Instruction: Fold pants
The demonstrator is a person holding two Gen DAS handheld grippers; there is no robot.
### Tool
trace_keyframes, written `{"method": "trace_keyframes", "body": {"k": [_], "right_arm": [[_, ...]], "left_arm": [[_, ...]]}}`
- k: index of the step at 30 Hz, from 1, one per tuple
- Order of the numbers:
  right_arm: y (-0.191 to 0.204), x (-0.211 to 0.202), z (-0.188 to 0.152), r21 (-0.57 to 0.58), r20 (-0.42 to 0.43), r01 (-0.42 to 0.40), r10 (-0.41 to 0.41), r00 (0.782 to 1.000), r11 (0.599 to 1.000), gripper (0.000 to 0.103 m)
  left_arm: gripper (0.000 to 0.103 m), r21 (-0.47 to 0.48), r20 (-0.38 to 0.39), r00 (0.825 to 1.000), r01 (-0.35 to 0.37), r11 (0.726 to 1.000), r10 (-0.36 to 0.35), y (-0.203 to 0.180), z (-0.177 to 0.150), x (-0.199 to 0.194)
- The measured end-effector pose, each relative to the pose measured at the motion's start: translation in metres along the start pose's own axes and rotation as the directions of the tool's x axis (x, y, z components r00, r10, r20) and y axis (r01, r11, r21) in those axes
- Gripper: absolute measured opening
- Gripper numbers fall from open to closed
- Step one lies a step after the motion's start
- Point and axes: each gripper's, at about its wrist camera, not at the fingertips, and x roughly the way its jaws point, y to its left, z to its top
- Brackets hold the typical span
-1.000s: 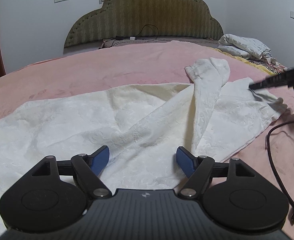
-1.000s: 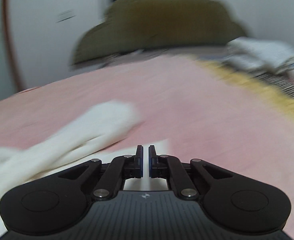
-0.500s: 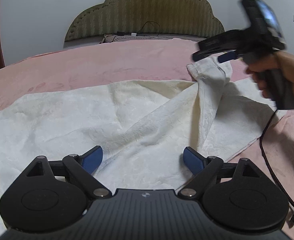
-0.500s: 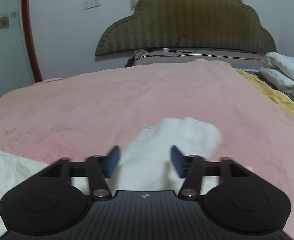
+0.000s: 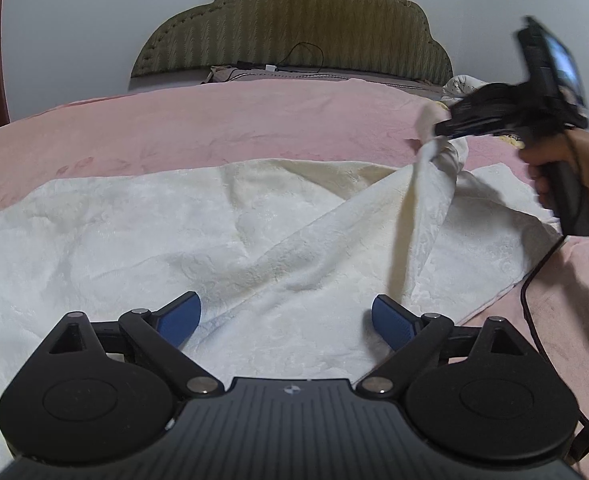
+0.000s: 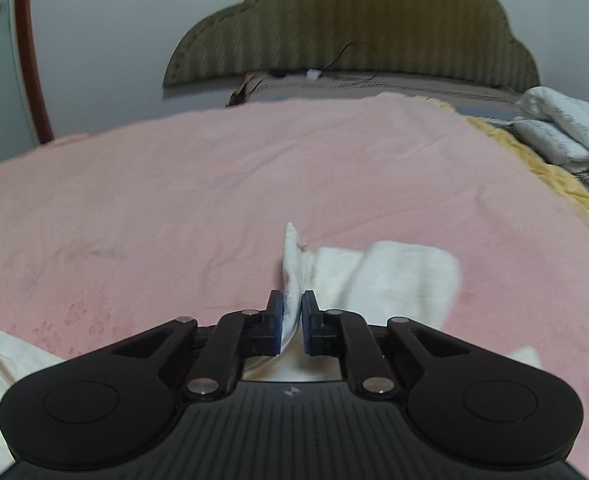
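Observation:
Cream white pants (image 5: 214, 232) lie spread across the pink bedspread (image 5: 222, 120). My left gripper (image 5: 286, 316) is open and hovers low over the near part of the pants, holding nothing. My right gripper (image 6: 291, 312) is shut on the twisted leg end of the pants (image 6: 292, 264) and holds it up off the bed. In the left wrist view the right gripper (image 5: 446, 130) is at the right, with the leg (image 5: 426, 200) hanging from it in a taut fold.
A green padded headboard (image 5: 294, 28) stands at the far end. Folded white bedding (image 6: 566, 132) and a yellow blanket edge (image 6: 534, 160) lie at the right. A black cable (image 5: 534, 280) trails over the bed at the right of the pants.
My right gripper opened over the leg end, then shut on it and lifted it. The leg is now drawn up and to the right. My left gripper stayed open.

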Motion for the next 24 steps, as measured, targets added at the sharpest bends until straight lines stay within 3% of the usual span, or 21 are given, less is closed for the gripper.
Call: {"method": "trace_keyframes", "body": {"k": [3, 6, 9, 12, 14, 16, 19, 22, 23, 24], "right_arm": [[-0.026, -0.038, -0.013, 0.068, 0.050, 0.001, -0.004, 0.999, 0.998, 0.009], [-0.054, -0.061, -0.032, 0.135, 0.046, 0.002, -0.009, 0.999, 0.991, 0.009], [-0.079, -0.064, -0.049, 0.217, 0.005, -0.039, 0.039, 0.999, 0.975, 0.010], [-0.099, -0.055, -0.060, 0.342, -0.013, -0.101, 0.112, 0.994, 0.934, 0.011], [-0.110, -0.044, -0.067, 0.430, -0.010, -0.143, 0.163, 0.987, 0.891, 0.016], [-0.122, -0.036, -0.076, 0.529, 0.027, -0.199, 0.218, 0.976, 0.825, 0.032], [-0.143, -0.030, -0.090, 0.681, 0.165, -0.318, 0.285, 0.944, 0.660, 0.054], [-0.157, -0.024, -0.098, 0.758, 0.270, -0.390, 0.293, 0.917, 0.523, 0.056], [-0.158, -0.022, -0.098, 0.764, 0.281, -0.397, 0.293, 0.914, 0.508, 0.056], [-0.159, -0.023, -0.096, 0.765, 0.270, -0.380, 0.277, 0.922, 0.521, 0.041]], "left_arm": [[0.096, 0.000, 0.000, 1.000, 0.003, 1.000, -0.003, 0.000, 0.000, 0.000], [0.097, 0.001, -0.001, 1.000, 0.002, 1.000, -0.002, 0.000, -0.001, 0.001], [0.098, 0.008, -0.004, 1.000, -0.004, 1.000, 0.004, -0.001, -0.001, 0.001], [0.099, 0.015, -0.007, 1.000, -0.013, 1.000, 0.013, -0.004, -0.002, 0.002], [0.100, 0.018, -0.010, 1.000, -0.020, 1.000, 0.020, -0.004, -0.001, 0.002], [0.100, 0.020, -0.011, 1.000, -0.022, 1.000, 0.023, -0.005, -0.001, 0.002], [0.101, 0.023, -0.012, 1.000, -0.025, 0.999, 0.025, -0.005, -0.001, 0.003], [0.097, 0.016, 0.003, 1.000, -0.024, 1.000, 0.024, -0.005, -0.001, 0.000], [0.095, 0.014, 0.018, 1.000, -0.024, 1.000, 0.023, -0.005, -0.001, -0.003], [0.095, 0.016, 0.039, 0.999, -0.017, 1.000, 0.016, -0.006, 0.000, -0.007]]}}
